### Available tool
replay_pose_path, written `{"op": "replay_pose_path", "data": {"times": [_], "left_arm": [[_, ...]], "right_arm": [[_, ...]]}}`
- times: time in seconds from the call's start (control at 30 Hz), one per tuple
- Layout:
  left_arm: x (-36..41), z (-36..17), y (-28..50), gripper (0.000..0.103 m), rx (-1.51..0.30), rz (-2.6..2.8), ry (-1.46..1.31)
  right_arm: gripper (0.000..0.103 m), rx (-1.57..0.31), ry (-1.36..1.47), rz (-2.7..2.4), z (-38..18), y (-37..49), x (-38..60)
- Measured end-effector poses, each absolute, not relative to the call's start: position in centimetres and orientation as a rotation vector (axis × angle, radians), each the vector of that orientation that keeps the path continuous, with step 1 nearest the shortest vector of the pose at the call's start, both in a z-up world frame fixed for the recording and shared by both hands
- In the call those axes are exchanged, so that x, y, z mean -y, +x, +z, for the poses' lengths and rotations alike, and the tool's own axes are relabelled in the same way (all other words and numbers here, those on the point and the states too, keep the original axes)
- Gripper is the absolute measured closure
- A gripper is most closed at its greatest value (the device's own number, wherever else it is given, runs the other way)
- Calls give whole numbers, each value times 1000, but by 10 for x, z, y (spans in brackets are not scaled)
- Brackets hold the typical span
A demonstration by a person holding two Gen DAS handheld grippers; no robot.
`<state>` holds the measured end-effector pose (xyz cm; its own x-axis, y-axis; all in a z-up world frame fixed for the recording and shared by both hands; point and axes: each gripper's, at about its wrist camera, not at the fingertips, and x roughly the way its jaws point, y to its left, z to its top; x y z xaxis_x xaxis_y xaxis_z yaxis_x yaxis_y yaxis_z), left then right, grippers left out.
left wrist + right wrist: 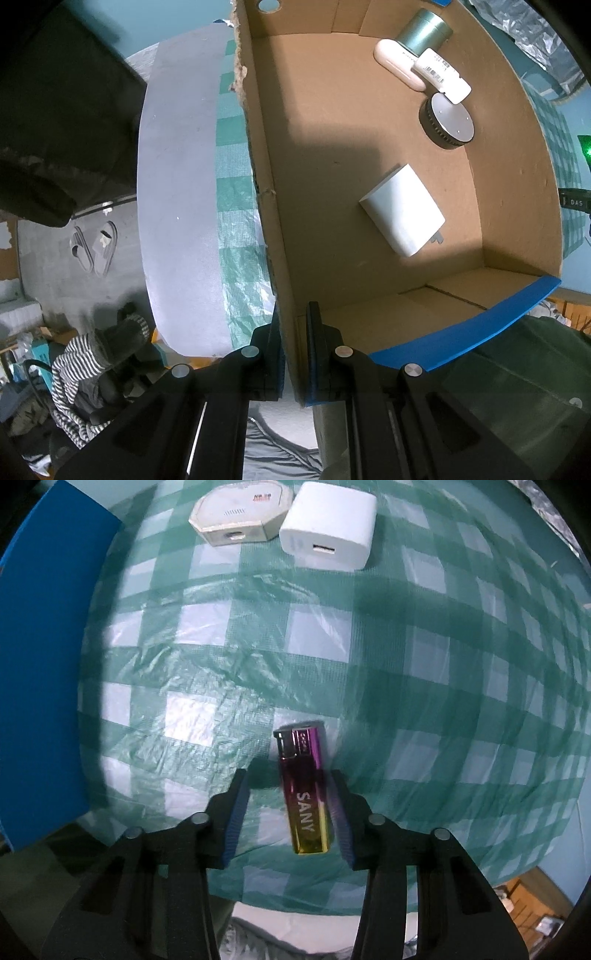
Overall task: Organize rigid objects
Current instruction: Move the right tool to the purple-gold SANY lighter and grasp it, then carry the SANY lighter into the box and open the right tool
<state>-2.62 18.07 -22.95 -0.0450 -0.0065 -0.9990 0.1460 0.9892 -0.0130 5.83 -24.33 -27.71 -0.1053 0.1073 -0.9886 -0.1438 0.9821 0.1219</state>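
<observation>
Left tongs (293, 354) clamp the box (266, 206) wall; right tongs (291, 805) straddle the lighter (304, 790), not yet gripping. Four items boxed; lighter, charger (328, 535), adapter (240, 513) remain.

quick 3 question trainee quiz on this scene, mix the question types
1. True or false: the left tool is clamped on the wall of the cardboard box.
2. What lies between the fingers of the right tool? A) lighter B) white charger C) octagonal box
3. Fill in: the lighter lies on a green and white checked ____.

Key
1. True; its fingers grip the wall from both sides.
2. A; the white charger and octagonal box sit farther off on the tablecloth.
3. Tablecloth.
</observation>
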Motion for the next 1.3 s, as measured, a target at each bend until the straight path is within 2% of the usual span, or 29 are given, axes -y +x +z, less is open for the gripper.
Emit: {"op": "replay_pose_path", "data": {"times": [0.2, 0.3, 0.57, 1.3], "left_arm": [[-184, -230, -26, 93, -1612, -122, 104], [-184, -231, -27, 93, -1613, -123, 101], [-187, -230, -26, 93, -1612, -123, 98], [-185, -228, -26, 93, -1598, -123, 98]], "right_arm": [[77, -1646, -52, 172, -277, 55, 246], [80, -1633, -68, 161, -274, 45, 246], [81, -1635, 11, 182, -266, 47, 259], [81, -1548, -6, 351, -171, 82, 193]]}}
